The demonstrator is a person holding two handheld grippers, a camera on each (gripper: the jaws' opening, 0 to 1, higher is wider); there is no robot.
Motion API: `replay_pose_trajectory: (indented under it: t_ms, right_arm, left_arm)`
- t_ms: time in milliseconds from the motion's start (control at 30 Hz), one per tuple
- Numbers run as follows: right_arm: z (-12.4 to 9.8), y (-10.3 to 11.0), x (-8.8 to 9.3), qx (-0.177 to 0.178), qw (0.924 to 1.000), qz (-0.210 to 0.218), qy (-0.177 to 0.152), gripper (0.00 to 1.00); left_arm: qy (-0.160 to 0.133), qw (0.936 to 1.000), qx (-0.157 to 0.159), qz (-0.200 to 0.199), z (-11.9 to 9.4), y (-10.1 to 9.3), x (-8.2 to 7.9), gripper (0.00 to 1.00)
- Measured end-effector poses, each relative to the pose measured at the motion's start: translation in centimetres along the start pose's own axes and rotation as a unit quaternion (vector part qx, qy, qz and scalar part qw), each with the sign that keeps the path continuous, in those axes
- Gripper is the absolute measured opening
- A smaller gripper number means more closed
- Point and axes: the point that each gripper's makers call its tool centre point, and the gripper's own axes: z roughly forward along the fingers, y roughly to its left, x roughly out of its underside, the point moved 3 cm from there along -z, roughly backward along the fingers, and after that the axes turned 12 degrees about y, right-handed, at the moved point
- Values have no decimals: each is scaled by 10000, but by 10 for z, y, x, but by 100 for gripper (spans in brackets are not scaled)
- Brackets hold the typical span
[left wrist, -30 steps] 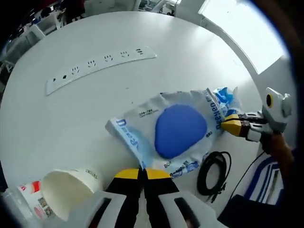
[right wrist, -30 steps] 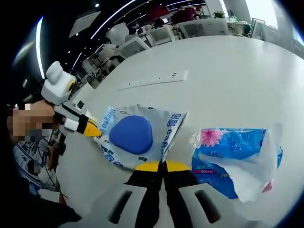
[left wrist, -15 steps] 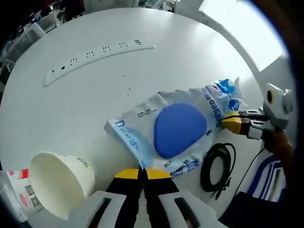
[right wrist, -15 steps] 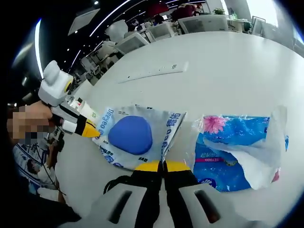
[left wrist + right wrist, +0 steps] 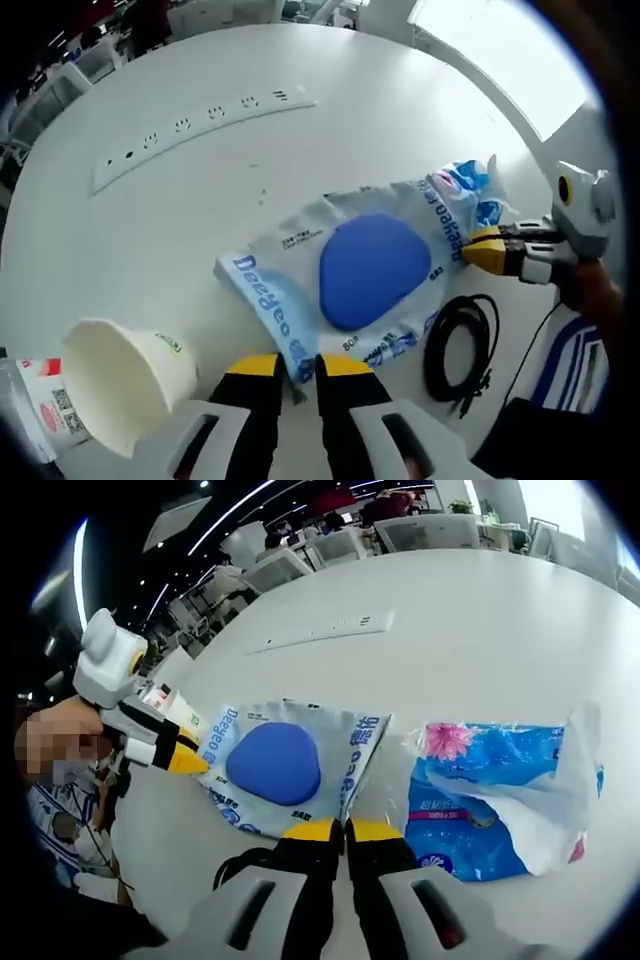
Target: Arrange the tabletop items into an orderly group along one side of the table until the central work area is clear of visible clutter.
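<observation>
A white and blue wipes packet (image 5: 375, 270) with a blue oval lid lies flat on the white round table (image 5: 400, 110). My left gripper (image 5: 300, 368) is open, its yellow tips either side of the packet's near corner. In the right gripper view that left gripper (image 5: 190, 765) sits at the packet's (image 5: 275, 765) left edge, fingers apart. My right gripper (image 5: 345, 830) is shut on the packet's opposite edge, and its tip (image 5: 470, 248) meets the packet in the left gripper view. A blue tissue pack (image 5: 490, 800) in loose clear plastic lies beside the packet.
A white power strip (image 5: 200, 125) lies farther out on the table. A paper cup (image 5: 125, 385) lies on its side near a red-labelled carton (image 5: 40, 410). A coiled black cable (image 5: 460, 345) sits by the table edge. Office desks and chairs stand beyond.
My left gripper's jaws have parted from the packet corner they were pinching. The right gripper still pinches the other edge. The packet has barely moved.
</observation>
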Motion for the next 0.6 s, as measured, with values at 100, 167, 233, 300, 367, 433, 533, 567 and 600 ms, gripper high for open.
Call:
replay_pose_trajectory:
  t_ms: [100,167,233,300,367,433,533,567,600]
  right_arm:
    - [-2,0,-1,28,10000,-38,-13,1]
    - [-3,3,1,78,9999,-116,-8,3]
    - [-5,6,2,94,9999,-118,-25,4]
    - [-8,3,0,113,9999,-105,-67,5]
    - [-10,5,-1,98,9999,-89,-75,5]
    - [-12,8,1,65,9999,-110,-71,6]
    - [-13,10,1,99,9998,-119,-89,6]
    - [-14,11,1,113,9998,-127,-115,6]
    - [-14,11,0,153,9997,-154,-133,7]
  left_arm:
    - [-72,9999,-102,105,-4,-1,-2,16]
    - [-127,9997,-145,176,-7,-1,-4,19]
    - [-170,9997,-114,144,-9,-1,-4,18]
    - [-230,9996,-121,142,-12,-2,-5,19]
    - [-283,9993,-158,183,-16,-2,-4,19]
    - [-342,9990,-183,214,-19,-3,-5,18]
    - [-448,9987,-139,221,-24,-6,-7,18]
    - [-477,9984,-152,254,-25,-8,-7,18]
    - [-498,9983,-119,267,-26,-9,-8,18]
